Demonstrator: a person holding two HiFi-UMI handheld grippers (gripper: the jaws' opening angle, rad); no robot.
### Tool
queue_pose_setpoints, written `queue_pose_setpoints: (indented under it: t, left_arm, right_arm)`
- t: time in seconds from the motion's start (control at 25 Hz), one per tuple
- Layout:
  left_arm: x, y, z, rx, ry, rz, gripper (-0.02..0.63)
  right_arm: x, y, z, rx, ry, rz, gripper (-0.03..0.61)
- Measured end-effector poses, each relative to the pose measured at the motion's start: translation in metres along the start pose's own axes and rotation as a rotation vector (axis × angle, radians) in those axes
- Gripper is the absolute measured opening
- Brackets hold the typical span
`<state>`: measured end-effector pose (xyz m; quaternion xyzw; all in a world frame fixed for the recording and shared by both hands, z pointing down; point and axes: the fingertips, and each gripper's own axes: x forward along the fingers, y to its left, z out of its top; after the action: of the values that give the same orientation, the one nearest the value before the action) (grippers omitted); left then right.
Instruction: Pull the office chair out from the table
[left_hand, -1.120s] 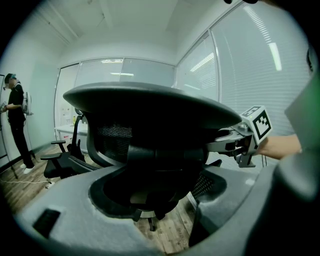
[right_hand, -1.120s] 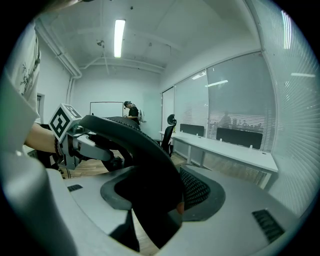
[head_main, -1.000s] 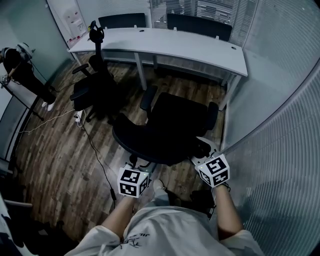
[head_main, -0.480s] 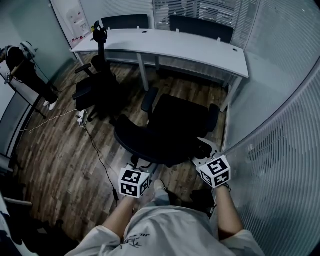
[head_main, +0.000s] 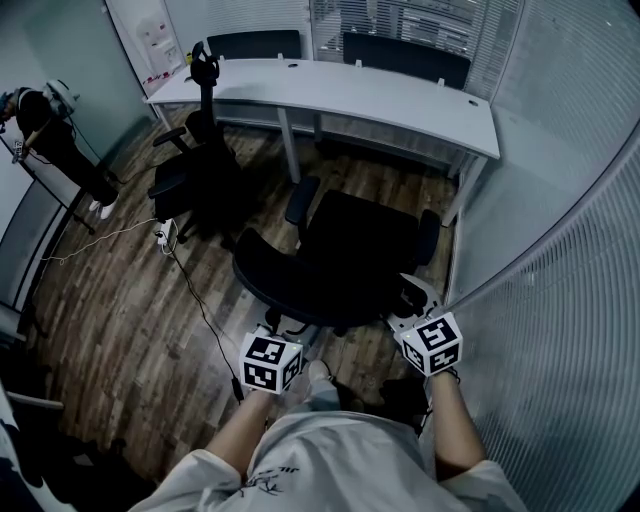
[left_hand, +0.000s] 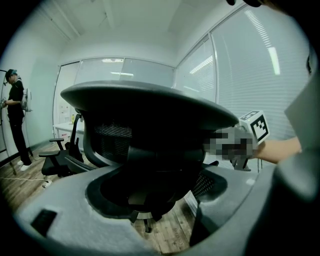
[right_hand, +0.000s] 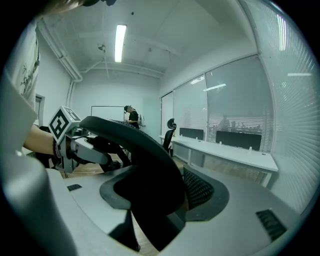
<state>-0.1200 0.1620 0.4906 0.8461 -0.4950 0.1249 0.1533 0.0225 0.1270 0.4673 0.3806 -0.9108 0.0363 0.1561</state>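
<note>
- A person (head_main: 50, 135) in dark clothing is seen standing at the far left edge of the room.
- A second chair (head_main: 195, 175) with a tall headrest is parked by the left end of the white table (head_main: 400, 100). A cable (head_main: 195, 300) is laid across the wooden floor (head_main: 110, 310) between it and the office chair.
- The left gripper (left_hand: 152, 197) is placed on the left part of the backrest's top edge. Its jaws are closed onto that dark rim, which fills the gap between them.
- The office chair (head_main: 350, 250) is found in the middle of the floor, clear of the table, with a strip of bare boards between the two. Its seat is turned towards the table and its backrest towards the wearer of the camera.
- The right gripper (right_hand: 167, 200) is clamped on the right part of the same rim. The curved edge is seen running between its jaws.
- A ribbed glass wall (head_main: 560, 300) is seen close along the chair's right side.
</note>
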Motion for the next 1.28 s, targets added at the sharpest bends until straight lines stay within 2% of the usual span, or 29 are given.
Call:
queue_pose_setpoints:
  t: [0.44,0.84,0.92,1.0,1.12,1.2,1.28]
  left_arm:
    - [-0.015,-0.003,0.002,0.003,-0.026,0.021,0.356]
    - [-0.04,-0.01,-0.006,-0.01,-0.039,0.076,0.354]
    - [-0.045,-0.014,-0.008,-0.016,-0.04,0.083,0.354]
    - [-0.052,-0.021,-0.011,-0.015,-0.038,0.079,0.347]
    - [-0.06,-0.037,-0.017,0.008,-0.031,0.073,0.308]
    - [-0.066,-0.047,-0.022,0.028,-0.033,0.078,0.208]
    - [-0.071,-0.056,-0.025,0.033,-0.037,0.073,0.158]
  right_arm:
    - [-0.024,0.003,-0.004,0.071,-0.041,-0.066,0.218]
    - [-0.053,0.022,-0.012,0.081,-0.04,-0.053,0.218]
    - [-0.061,0.026,-0.013,0.084,-0.046,-0.055,0.214]
    - [-0.07,0.031,-0.016,0.089,-0.05,-0.059,0.182]
    - [-0.081,0.04,-0.021,0.099,-0.051,-0.064,0.122]
    - [-0.088,0.048,-0.026,0.103,-0.049,-0.06,0.109]
    - [-0.093,0.056,-0.031,0.101,-0.046,-0.054,0.089]
